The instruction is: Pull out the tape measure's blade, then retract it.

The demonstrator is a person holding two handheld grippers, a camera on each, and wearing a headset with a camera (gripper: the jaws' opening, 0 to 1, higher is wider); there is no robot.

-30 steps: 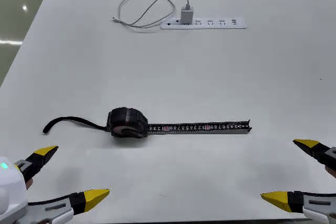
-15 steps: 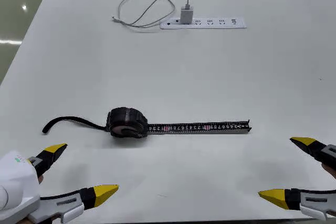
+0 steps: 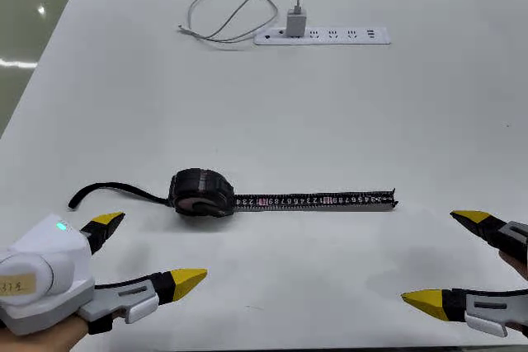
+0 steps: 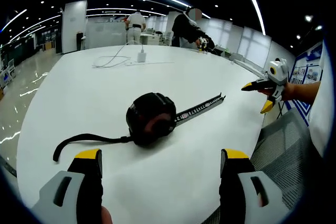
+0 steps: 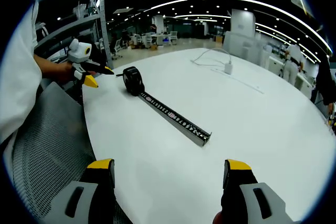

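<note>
Tape measure [image 3: 200, 193] lies on its side on the white bench [image 3: 330, 113], left of centre in the head view. Its blade [image 3: 313, 200] is drawn out flat to the right and ends at the hook right of centre, and a black strap [image 3: 107, 193] trails off to the left. By that layout the pull-out step appears complete and the retraction is outstanding. Whether a blade lock is engaged cannot be made out on the dark case, though the blade holding its length suggests it may be. The left gripper [image 3: 157, 246] sits at lower left, just short of the case, with its yellow-tipped fingers [image 4: 88, 156] spread wide, holding and touching nothing. In the left gripper view the case sits centred between them. The right gripper [image 3: 433, 255] sits at lower right, below and right of the blade's hook end, with its fingers [image 5: 101, 165] equally wide and empty. Next move, as judged: the left gripper should advance and close on the case to steady it. The right gripper should then take the hook end or guide the blade, so the return is controlled rather than a snap. A power strip [image 3: 322, 35] lies at the top of the frame, well apart from the work.
</note>
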